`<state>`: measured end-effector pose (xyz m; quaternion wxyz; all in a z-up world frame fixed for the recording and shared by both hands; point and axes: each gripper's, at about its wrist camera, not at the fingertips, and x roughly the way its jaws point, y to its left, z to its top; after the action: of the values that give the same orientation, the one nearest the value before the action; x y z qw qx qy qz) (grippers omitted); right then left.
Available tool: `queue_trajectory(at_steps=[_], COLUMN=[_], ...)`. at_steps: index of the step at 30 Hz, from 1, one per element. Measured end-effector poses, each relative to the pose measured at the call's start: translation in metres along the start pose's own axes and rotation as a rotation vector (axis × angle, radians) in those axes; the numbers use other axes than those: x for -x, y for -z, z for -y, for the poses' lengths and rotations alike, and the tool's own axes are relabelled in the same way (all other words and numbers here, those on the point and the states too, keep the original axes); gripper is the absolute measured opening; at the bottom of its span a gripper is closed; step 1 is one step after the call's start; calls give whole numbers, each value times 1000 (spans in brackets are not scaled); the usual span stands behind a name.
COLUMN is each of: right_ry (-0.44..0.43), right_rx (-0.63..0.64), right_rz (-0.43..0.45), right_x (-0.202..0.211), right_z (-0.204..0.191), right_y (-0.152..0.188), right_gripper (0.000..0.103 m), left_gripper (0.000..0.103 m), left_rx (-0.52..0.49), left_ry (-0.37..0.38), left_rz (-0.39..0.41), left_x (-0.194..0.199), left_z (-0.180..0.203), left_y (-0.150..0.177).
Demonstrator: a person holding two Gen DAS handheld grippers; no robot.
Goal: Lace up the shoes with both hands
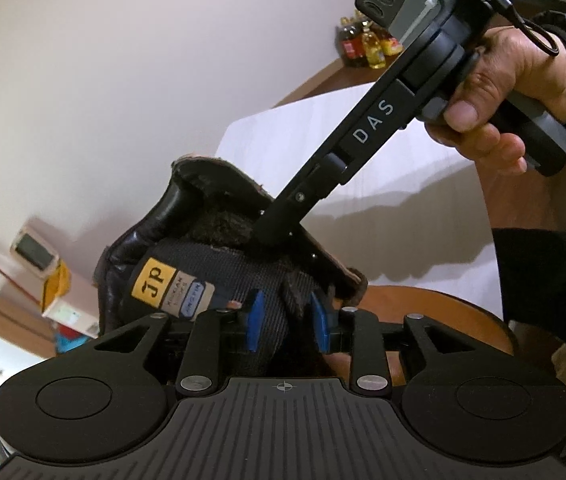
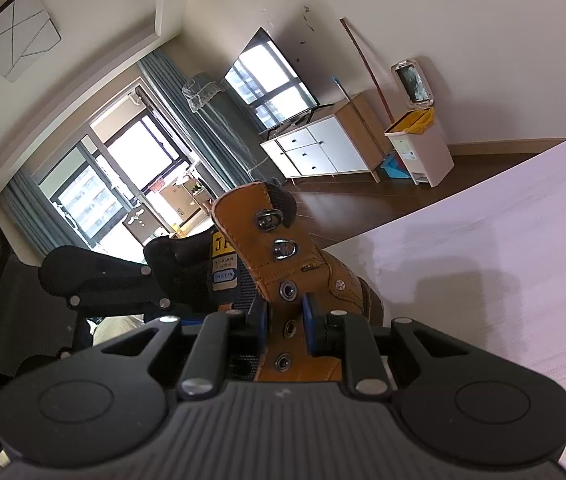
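— Start at the left. Where is the shoe?

— It is a tan leather lace-up boot (image 2: 303, 264), tilted up close in front of both cameras, beside the near edge of the white tabletop (image 2: 503, 260). What it rests on I cannot tell. Its black woven tongue (image 1: 219, 268) carries a yellow label (image 1: 154, 283) on the left side.

— And the left gripper (image 1: 287, 320)?

— Its blue pads (image 1: 256, 320) stand on either side of the tongue's lower part. The fabric fills the gap between them, but whether they pinch it or only bracket it I cannot tell.

— Moving right?

— In the left wrist view, the right gripper comes down from the upper right, its long black finger (image 1: 363, 136) reaching to the boot's dark fuzzy-lined opening (image 1: 219, 228). A person's hand (image 1: 515, 88) in a dark sleeve holds its handle.

— Is that one gripping anything?

— Yes. In its own view the right gripper (image 2: 286, 320) is clenched on the tan eyelet flap (image 2: 279, 276) — one blue pad against each face of the leather, low on the flap. A round metal eyelet (image 2: 287, 291) sits just above the pads, and two metal D-rings (image 2: 283, 248) are higher up. The left gripper's black body lies to the left of it, at the tongue.
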<state>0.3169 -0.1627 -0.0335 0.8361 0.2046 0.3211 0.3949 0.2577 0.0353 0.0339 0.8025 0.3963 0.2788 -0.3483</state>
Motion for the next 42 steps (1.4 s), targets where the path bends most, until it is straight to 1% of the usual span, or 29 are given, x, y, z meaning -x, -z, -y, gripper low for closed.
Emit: queue_trajectory(at_steps=[2, 3, 4, 5, 9, 14, 16, 19, 23, 25, 28, 35, 38, 40, 41, 42], right_ry=[-2, -3, -3, -4, -10, -33, -41, -49, -55, -57, -62, -69, -70, -81, -92, -98], right_rx=[-1, -2, -2, -3, -8, -20, -26, -33, -33, -35, -41, -47, -48, -21, -1, 32], right_rz=[0, 0, 0, 1, -2, -9, -8, -8, -11, -12, -9, -11, -13, -16, -9, -2], right_x=[0, 0, 0, 0, 1, 4, 4, 5, 5, 4, 5, 5, 5, 11, 18, 26], right_z=[0, 0, 0, 1, 4, 12, 15, 18, 19, 18, 19, 21, 20, 17, 16, 15], right_y=[0, 0, 0, 0, -1, -3, -2, -2, -2, -2, -1, -2, -2, -4, -3, -3], right_gripper=[21, 21, 21, 21, 21, 19, 19, 19, 19, 19, 19, 20, 21, 22, 24, 24], left_gripper=[27, 23, 4, 2, 2, 2, 2, 2, 2, 2, 2, 3, 3, 3, 3, 3], left_rx=[-7, -12, -24, -31, -48, -51, -52, -26, -15, -19, -50, -13, -28, -30, -28, -28], left_ry=[-11, -13, -18, -14, 16, 76, 72, 88, 100, 111, 91, 106, 111, 113, 115, 116], left_rz=[6, 6, 6, 6, 25, 99, 113, 128, 119, 109, 95, 125, 123, 120, 118, 117], left_x=[-4, -5, -6, -6, -4, -1, -1, -4, -5, -11, -20, -27, -31, -32, -32, -34], left_z=[0, 1, 1, 0, -2, -4, -7, -15, -20, -17, -6, -9, -6, -6, -7, -7], left_y=[-2, -3, -4, -3, 0, 4, 4, 7, 5, 6, 5, 3, 1, 2, 2, 4])
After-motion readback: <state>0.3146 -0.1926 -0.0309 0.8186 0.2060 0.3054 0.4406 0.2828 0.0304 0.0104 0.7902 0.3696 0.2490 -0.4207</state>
